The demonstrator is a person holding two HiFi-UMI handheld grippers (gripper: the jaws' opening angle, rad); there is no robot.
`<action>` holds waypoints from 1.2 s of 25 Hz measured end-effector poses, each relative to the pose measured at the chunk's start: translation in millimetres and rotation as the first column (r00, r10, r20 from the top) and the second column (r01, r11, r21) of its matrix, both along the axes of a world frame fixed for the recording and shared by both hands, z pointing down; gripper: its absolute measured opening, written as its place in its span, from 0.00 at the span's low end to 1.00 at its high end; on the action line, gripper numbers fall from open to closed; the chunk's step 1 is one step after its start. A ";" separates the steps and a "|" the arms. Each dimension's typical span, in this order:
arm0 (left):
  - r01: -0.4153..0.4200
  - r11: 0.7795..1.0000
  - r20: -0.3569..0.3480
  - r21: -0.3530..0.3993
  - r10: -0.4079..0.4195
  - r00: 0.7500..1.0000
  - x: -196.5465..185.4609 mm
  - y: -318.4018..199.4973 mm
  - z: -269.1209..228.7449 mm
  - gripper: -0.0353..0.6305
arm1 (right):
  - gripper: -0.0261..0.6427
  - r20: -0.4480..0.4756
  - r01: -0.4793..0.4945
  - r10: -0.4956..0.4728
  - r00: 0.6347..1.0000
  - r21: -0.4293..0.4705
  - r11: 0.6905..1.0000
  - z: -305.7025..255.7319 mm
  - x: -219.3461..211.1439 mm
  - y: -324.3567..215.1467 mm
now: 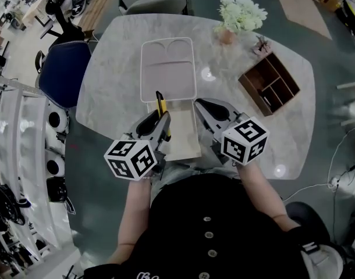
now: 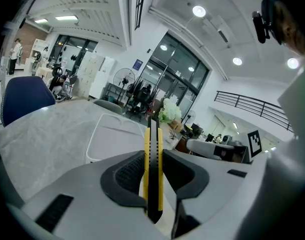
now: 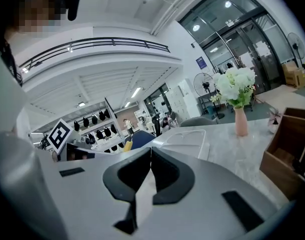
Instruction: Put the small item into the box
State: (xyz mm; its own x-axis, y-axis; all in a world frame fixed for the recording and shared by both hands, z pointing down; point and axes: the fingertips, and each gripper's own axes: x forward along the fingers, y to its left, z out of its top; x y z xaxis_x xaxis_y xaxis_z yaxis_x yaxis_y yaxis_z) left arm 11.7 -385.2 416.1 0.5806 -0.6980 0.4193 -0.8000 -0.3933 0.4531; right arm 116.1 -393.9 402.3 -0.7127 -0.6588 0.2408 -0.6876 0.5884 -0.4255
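A yellow and black utility knife [image 1: 160,105] stands upright between the pads of my left gripper [image 1: 158,122], which is shut on it. In the left gripper view the knife [image 2: 153,164] rises out of the gripper [image 2: 153,184], with the white tray [image 2: 110,139] beyond. A pale open box [image 1: 184,133] lies at the table's near edge between both grippers, and the white tray [image 1: 167,68] sits just behind it. My right gripper [image 1: 200,106] hovers at the box's right side, shut and empty; in its own view that gripper [image 3: 148,152] has its jaws touching.
A vase of white flowers [image 1: 240,15] and a brown wooden organiser [image 1: 269,83] stand at the table's far right. A blue chair [image 1: 63,74] is at the left, a grey chair [image 1: 156,3] behind the marble table [image 1: 113,57].
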 end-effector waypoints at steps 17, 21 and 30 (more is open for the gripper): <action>-0.023 0.983 0.200 -0.183 0.060 0.978 11.9 6.4 69.4 0.24 | 0.04 0.009 -0.023 0.024 1.000 -0.105 0.994 43.5 23.6 -14.5; -0.028 0.978 0.242 -0.208 0.079 0.967 10.9 7.8 79.0 0.24 | 0.04 0.002 -0.031 0.032 0.999 -0.125 0.992 53.1 26.2 -13.9; -0.080 0.947 0.350 -0.311 0.192 0.917 15.5 12.4 108.3 0.24 | 0.04 0.014 -0.033 0.035 0.999 -0.130 0.991 53.3 25.8 -13.8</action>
